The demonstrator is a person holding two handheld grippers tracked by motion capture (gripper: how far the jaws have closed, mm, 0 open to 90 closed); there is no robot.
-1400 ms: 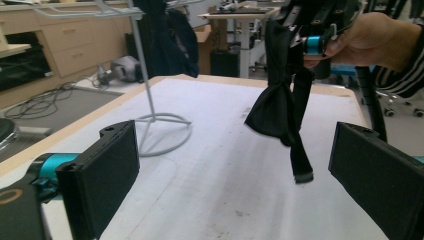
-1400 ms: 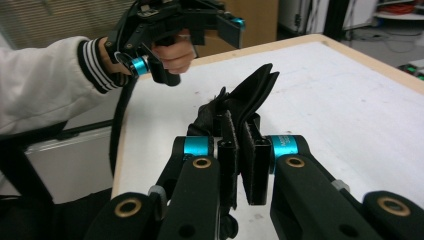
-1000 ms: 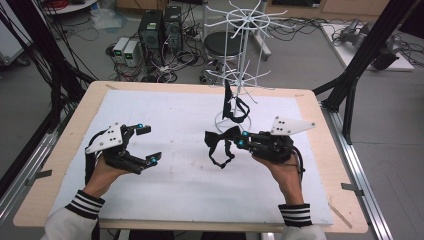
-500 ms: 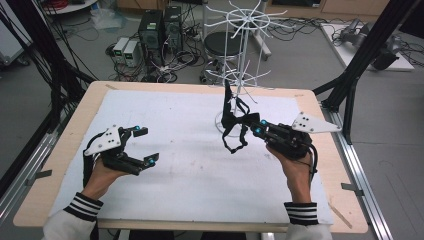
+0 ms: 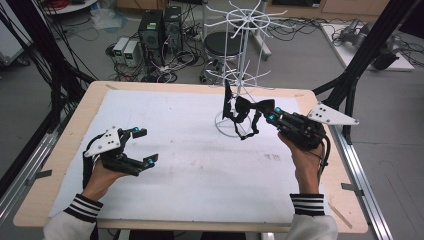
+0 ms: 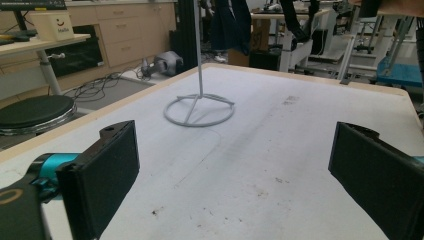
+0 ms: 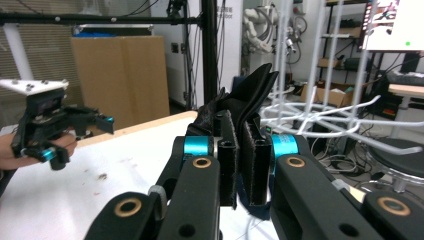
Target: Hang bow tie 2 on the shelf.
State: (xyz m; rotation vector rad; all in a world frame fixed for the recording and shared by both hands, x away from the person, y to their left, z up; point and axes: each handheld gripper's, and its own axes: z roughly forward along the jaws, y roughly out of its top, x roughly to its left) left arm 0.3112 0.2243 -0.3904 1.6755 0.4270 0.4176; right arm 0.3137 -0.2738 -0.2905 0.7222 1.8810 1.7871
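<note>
bow tie (image 5: 248,111) was the thing in hand: black fabric with a strap dangling below it, pinched in the right gripper (image 5: 270,116) and held up off the table (image 5: 190,150), just beside the pole of the white wire rack (image 5: 239,60). from the right gripper view the two black fingers (image 7: 229,155) stood nearly together with a fold of the dark cloth (image 7: 245,100) clamped between them, and the rack's thin white arms (image 7: 320,117) spread just behind it. another black piece (image 5: 228,100) already hung on the rack's lower ring, touching or close against the bow tie; which could not be told.

left gripper (image 5: 142,147) rested low over the table at the near left, well apart from the rack, its fingers (image 6: 100,185) spread wide with nothing between them; its own view looked across the bare white mat toward the rack's round base (image 6: 199,110).

step in hand looked like carrying the bow tie to the rack to hang it. next move would call for lifting the strap loop level with a free arm, threading it over the tip without knocking the hanging piece, and only then letting the fingers part. the rack is light wire, so a snag could tip it; the idle left gripper might steady the base.
</note>
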